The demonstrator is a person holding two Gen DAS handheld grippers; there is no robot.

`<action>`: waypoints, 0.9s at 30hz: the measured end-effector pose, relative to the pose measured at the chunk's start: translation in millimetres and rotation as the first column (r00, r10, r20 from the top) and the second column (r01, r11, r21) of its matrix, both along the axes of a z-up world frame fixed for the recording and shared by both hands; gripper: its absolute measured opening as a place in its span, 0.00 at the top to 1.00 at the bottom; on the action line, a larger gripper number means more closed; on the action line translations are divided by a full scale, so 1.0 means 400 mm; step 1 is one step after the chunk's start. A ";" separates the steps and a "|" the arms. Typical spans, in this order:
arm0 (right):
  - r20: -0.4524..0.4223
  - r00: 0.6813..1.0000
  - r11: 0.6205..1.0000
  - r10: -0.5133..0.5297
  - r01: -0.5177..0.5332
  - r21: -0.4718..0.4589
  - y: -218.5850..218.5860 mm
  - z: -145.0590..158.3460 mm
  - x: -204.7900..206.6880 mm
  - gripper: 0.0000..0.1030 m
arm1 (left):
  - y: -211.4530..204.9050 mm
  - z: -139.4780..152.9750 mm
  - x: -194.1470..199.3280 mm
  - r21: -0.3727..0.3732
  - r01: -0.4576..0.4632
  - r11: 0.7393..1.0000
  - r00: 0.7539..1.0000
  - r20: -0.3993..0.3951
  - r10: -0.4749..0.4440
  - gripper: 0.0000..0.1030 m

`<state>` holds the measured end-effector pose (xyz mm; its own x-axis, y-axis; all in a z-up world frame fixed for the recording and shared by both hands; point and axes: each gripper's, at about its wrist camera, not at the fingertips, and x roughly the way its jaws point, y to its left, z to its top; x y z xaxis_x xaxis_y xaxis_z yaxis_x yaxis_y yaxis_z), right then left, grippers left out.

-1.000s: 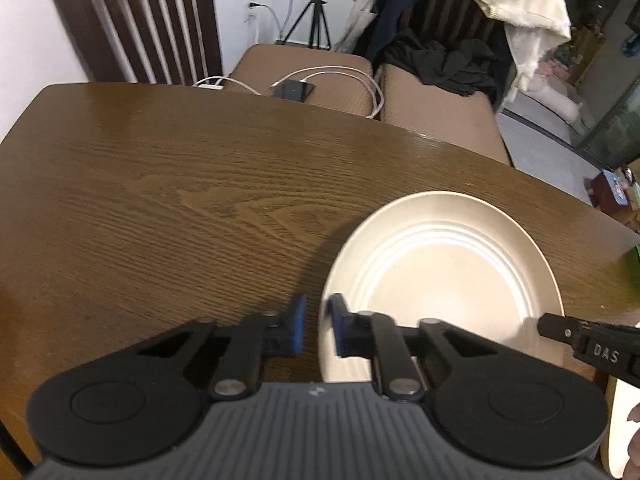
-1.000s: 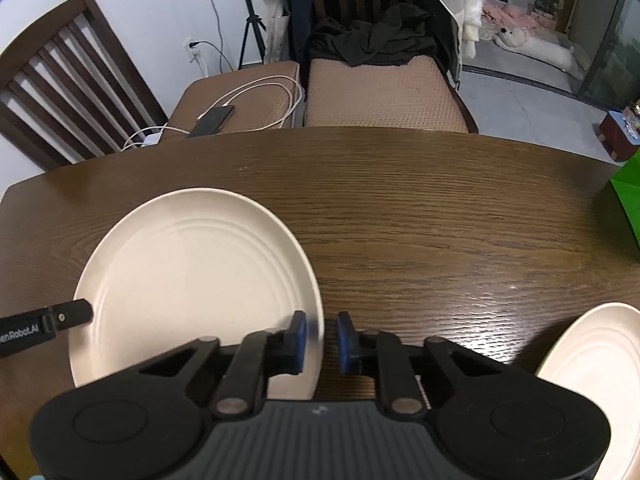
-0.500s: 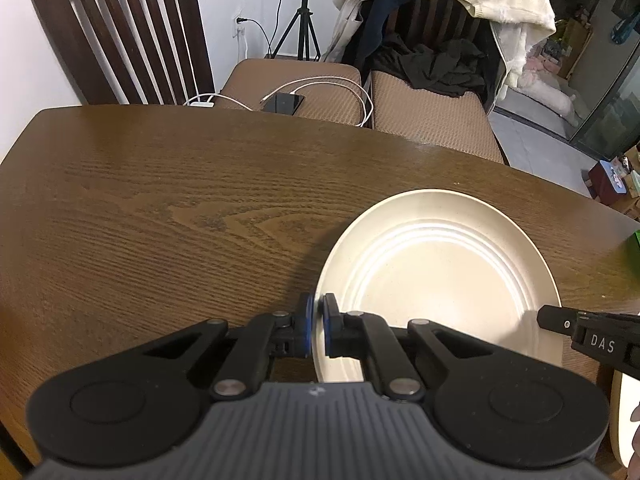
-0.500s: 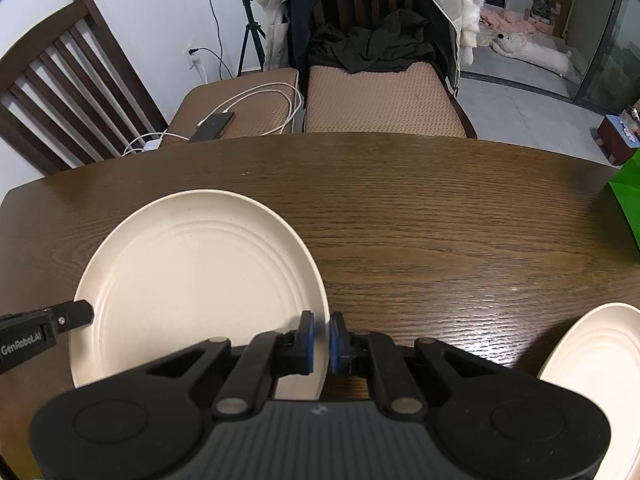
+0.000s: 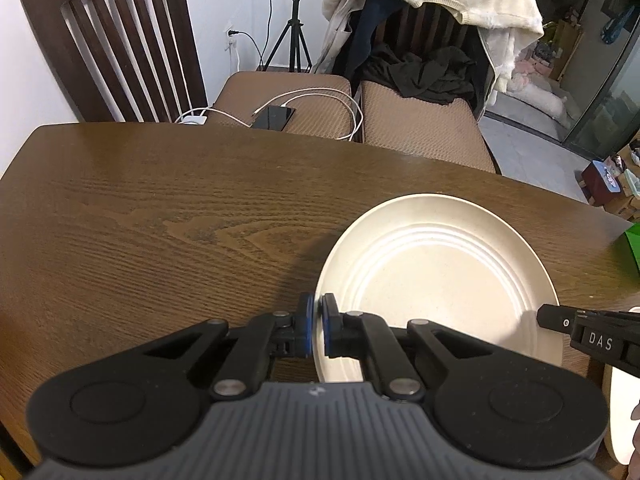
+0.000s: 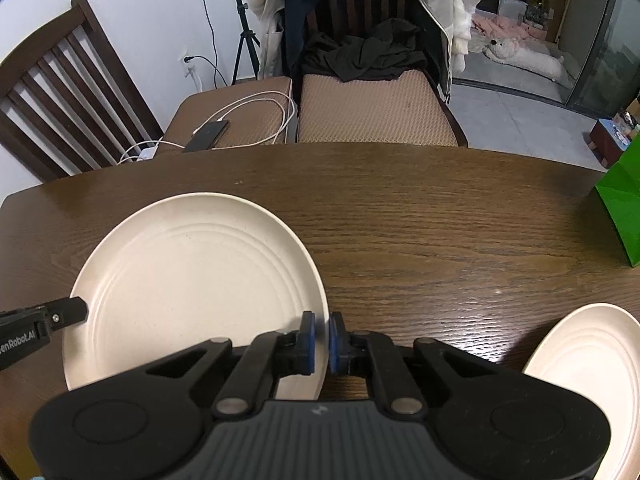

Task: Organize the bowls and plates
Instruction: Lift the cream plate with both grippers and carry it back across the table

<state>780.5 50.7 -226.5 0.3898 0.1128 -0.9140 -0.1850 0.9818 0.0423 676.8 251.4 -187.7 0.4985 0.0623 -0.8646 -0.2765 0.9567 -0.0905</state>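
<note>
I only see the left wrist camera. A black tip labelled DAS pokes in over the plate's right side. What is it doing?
Observer: That is the right gripper. Its blue pads are shut on the plate, on the rim opposite the left gripper.
Visitor: And the white sliver at my right edge?
Observer: A second plate, flat on the table, apart from the gripped one.
Visitor: The green corner?
Observer: What looks like a green bag, standing at the table's right edge.

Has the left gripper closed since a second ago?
Yes. The left gripper had open jaws astride the plate rim; now its blue pads clamp that rim on the table.
</note>
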 end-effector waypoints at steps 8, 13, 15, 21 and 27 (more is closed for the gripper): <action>0.015 1.000 1.000 -0.004 0.004 0.002 -0.010 0.032 -0.011 0.94 | -0.014 0.039 -0.008 0.005 0.005 1.000 1.000 0.018 -0.005 0.95; 0.030 1.000 1.000 0.000 -0.001 0.006 -0.016 0.063 -0.019 0.94 | -0.025 0.068 -0.012 0.010 0.007 1.000 1.000 0.029 -0.008 0.95; 0.035 0.999 1.000 -0.001 0.000 0.006 -0.019 0.076 -0.024 0.94 | -0.029 0.081 -0.016 0.012 0.008 1.000 0.999 0.035 -0.008 0.95; 0.051 0.999 1.000 0.000 0.000 0.013 -0.027 0.117 -0.037 0.94 | -0.035 0.111 -0.025 0.017 0.004 1.000 0.999 0.049 -0.005 0.95; 0.062 0.998 1.000 -0.001 0.000 0.016 -0.034 0.148 -0.053 0.94 | -0.046 0.141 -0.041 0.022 0.005 1.000 0.998 0.058 -0.006 0.95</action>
<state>759.1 37.2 -167.2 0.4459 0.1275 -0.8860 -0.1877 0.9811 0.0467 660.3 233.0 -131.3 0.5485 0.0783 -0.8325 -0.2664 0.9601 -0.0852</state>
